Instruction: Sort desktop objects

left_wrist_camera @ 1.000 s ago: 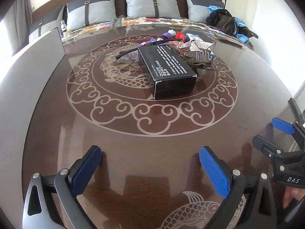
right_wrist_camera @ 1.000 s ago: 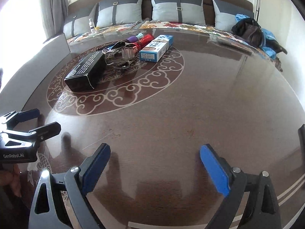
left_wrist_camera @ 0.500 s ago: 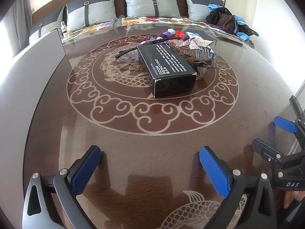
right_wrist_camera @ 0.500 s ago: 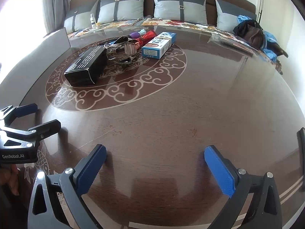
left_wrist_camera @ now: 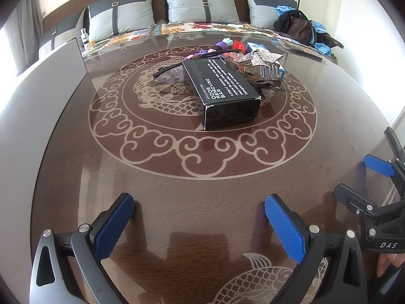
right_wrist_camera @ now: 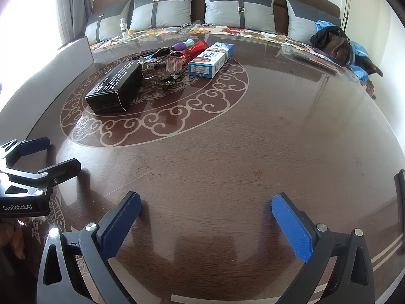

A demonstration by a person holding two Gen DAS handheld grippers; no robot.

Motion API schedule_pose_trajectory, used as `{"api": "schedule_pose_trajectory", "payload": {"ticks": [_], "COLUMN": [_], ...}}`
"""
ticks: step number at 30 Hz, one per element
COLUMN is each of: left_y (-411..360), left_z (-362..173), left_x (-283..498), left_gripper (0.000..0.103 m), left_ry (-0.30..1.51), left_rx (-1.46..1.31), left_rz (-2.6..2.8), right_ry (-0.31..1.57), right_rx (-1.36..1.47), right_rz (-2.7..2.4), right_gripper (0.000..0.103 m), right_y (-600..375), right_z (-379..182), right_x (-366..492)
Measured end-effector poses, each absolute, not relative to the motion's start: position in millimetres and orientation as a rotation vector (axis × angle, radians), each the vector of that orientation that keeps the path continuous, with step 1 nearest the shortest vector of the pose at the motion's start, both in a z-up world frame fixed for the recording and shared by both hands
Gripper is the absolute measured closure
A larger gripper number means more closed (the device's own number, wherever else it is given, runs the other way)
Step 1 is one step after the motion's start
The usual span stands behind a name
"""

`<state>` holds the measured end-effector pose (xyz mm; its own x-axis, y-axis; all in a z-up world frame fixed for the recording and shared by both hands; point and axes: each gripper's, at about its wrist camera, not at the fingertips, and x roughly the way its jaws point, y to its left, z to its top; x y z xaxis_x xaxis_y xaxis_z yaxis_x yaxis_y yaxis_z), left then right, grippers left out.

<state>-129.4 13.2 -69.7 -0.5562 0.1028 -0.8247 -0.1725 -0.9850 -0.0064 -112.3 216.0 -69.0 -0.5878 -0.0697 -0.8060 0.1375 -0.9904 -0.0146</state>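
Observation:
A black box printed "ODOR REMOVING BAR" lies in the middle of the round table; it also shows in the right wrist view. Behind it lie a glittery hair clip pile, a black cable, a purple toy, a red packet and a blue-white carton. My left gripper is open and empty, well short of the box. My right gripper is open and empty over bare table. Each gripper shows in the other's view, the right one and the left one.
The dark wood table has a glass top with a scroll and fish pattern. A grey panel stands at the far left edge. A sofa with cushions runs behind, with a brown bag and a small bottle.
Both grippers have drawn back and tilted slightly, so the table objects sit a little lower in view. Both stay open and empty.

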Motion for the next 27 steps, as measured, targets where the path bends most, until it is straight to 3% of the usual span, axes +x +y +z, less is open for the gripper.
{"api": "schedule_pose_trajectory", "payload": {"ticks": [27], "left_y": [25.9], "left_z": [-67.0], "left_x": [-153.2], "left_gripper": [0.0], "left_ry": [0.12], "left_rx": [-1.5], "left_rz": [2.589], "right_ry": [0.118], "right_rx": [1.365], "right_rz": [-2.7], "right_gripper": [0.0], "right_y": [215.6], "right_z": [-69.1], "right_x": [-112.1]}}
